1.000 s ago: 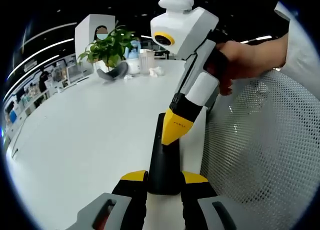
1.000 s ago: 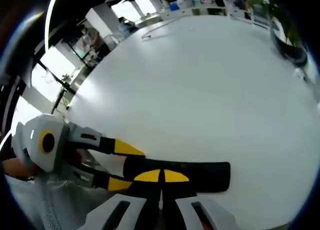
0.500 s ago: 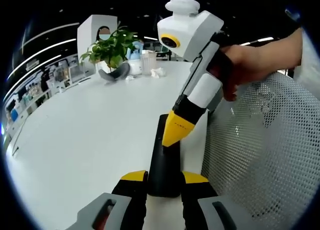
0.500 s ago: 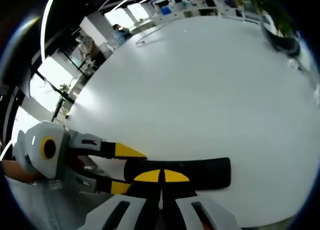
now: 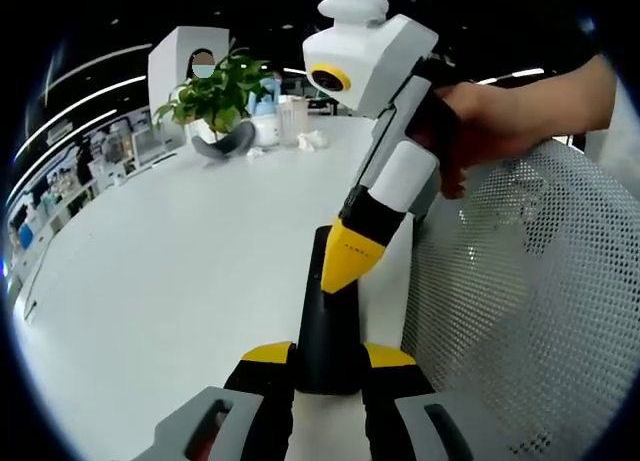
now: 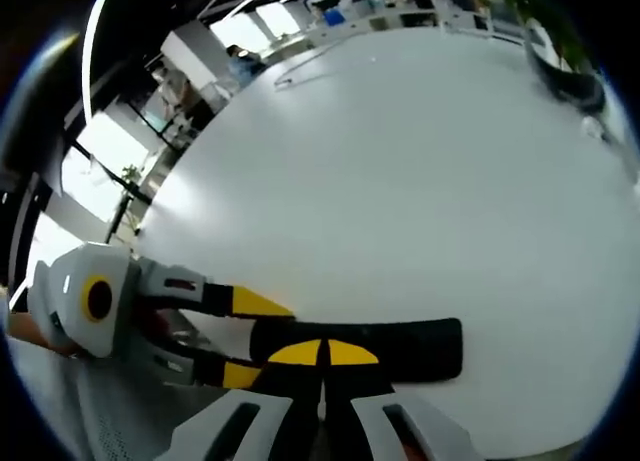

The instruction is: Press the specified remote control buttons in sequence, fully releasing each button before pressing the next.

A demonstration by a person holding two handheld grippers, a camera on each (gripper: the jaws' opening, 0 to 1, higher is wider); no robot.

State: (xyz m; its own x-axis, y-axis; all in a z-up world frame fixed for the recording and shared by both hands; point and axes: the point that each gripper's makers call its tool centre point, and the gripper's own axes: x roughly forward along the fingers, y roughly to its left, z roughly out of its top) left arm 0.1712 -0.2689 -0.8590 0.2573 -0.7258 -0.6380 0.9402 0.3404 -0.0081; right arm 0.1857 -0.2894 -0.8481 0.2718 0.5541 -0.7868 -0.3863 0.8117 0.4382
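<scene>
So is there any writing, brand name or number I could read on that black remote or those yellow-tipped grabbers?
None is legible.
Right gripper: a faint dark mark on its yellow tip, too small to read.
Remote control: no readable button labels.
Left gripper: no text visible.

Beyond the jaws a broad white counter (image 5: 180, 271) runs to a potted plant (image 5: 215, 96), white mesh chair (image 5: 520, 311) alongside, under ceiling light strips (image 5: 95, 86).

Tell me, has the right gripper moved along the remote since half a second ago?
Cannot tell any shift along it. In the left gripper view the right gripper has swung slightly back toward the plant, while its closed yellow tips stay on the same spot of the black remote.
</scene>
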